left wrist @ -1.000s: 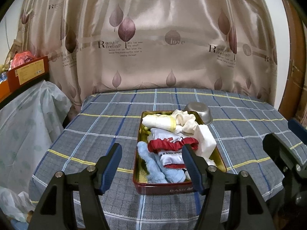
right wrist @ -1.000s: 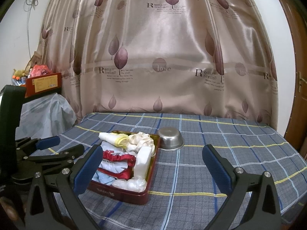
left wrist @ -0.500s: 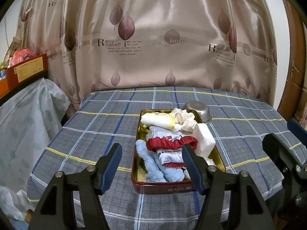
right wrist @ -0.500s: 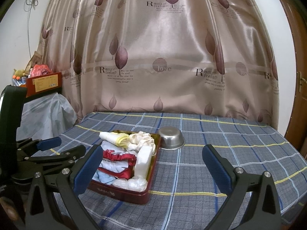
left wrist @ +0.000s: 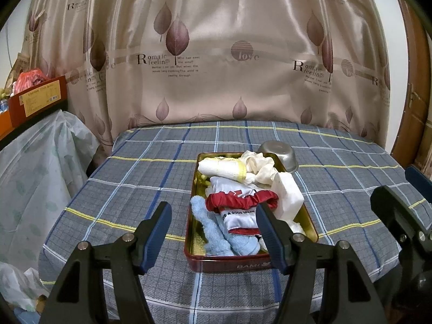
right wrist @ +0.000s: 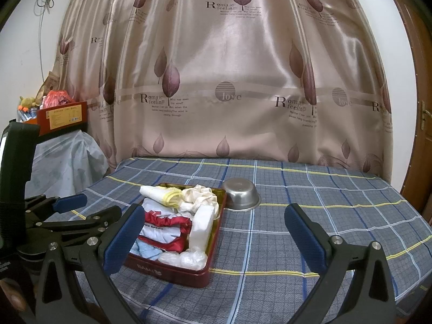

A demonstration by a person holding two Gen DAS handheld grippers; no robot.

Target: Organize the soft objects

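A red metal tin (left wrist: pixel 226 264) (right wrist: pixel 172 272) sits on the checked tablecloth, filled with soft items: a light blue towel (left wrist: pixel 216 232), a red-and-white garment (left wrist: pixel 240 202) (right wrist: pixel 162 222), a white-and-yellow roll (left wrist: pixel 221 168) (right wrist: pixel 159 195), a cream scrunchie (left wrist: pixel 259 163) (right wrist: pixel 199 197) and a white foam block (left wrist: pixel 289 193) (right wrist: pixel 202 224). My left gripper (left wrist: pixel 213 236) is open and empty, near the tin's front edge. My right gripper (right wrist: pixel 213 240) is open and empty, held back from the tin's right side; it also shows at the right edge of the left wrist view (left wrist: pixel 399 216).
A steel bowl (right wrist: pixel 241 193) (left wrist: pixel 278 154) stands upside down just behind the tin. A leaf-print curtain (right wrist: pixel 229 81) hangs behind the table. Plastic-covered furniture (left wrist: pixel 35 162) with an orange box (left wrist: pixel 35 100) stands to the left. A wooden door (right wrist: pixel 421 124) is at right.
Both grippers have drawn back slightly and risen, so the tin looks a little farther off. Both stay open and empty. Nothing in the tin has moved.
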